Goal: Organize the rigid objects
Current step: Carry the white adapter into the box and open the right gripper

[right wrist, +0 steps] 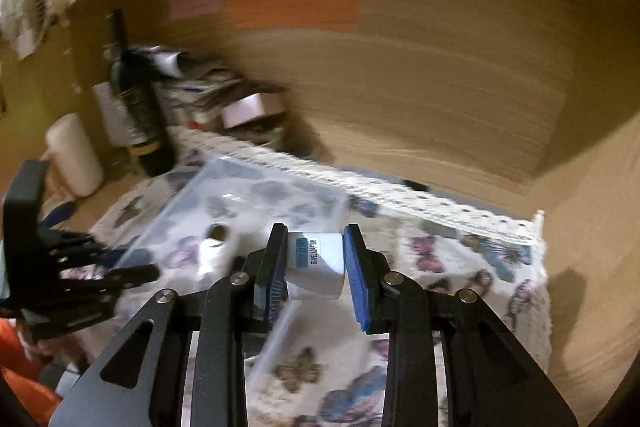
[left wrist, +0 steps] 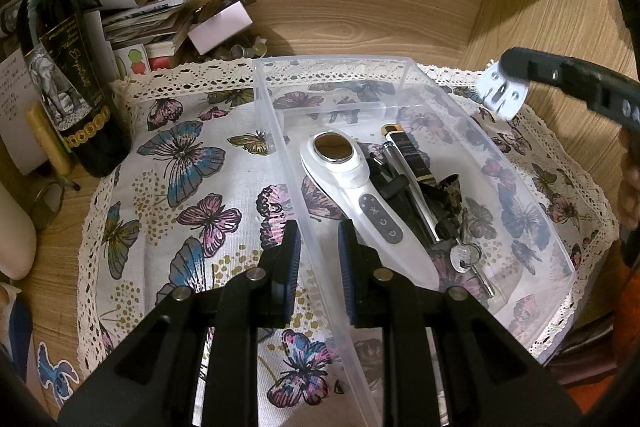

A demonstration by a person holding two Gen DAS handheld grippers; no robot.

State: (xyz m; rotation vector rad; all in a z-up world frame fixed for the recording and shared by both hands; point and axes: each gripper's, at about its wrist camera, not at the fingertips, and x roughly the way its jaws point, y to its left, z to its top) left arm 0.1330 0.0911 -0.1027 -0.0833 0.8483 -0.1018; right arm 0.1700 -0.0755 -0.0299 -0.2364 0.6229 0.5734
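Observation:
A clear plastic bin [left wrist: 280, 139] stands on a butterfly cloth [left wrist: 188, 187]. Inside lie a white handheld device [left wrist: 352, 187], a dark pen-like case [left wrist: 408, 151], black items and a key [left wrist: 464, 255]. My left gripper [left wrist: 319, 259] straddles the bin's left wall, one finger each side, apparently clamped on it. My right gripper [right wrist: 316, 259] is shut on a white travel adaptor [right wrist: 320, 263], held above the cloth beside the bin [right wrist: 256, 195]. In the left wrist view the adaptor [left wrist: 502, 91] hangs at the right, above the bin's far right corner. The right wrist view is motion-blurred.
A dark wine bottle [left wrist: 68, 79] and a pile of papers and boxes [left wrist: 160, 19] stand at the back left. Wooden walls close the back and right. A white bottle [right wrist: 74, 155] stands left of the cloth. The lace edge [right wrist: 400, 195] runs along the back.

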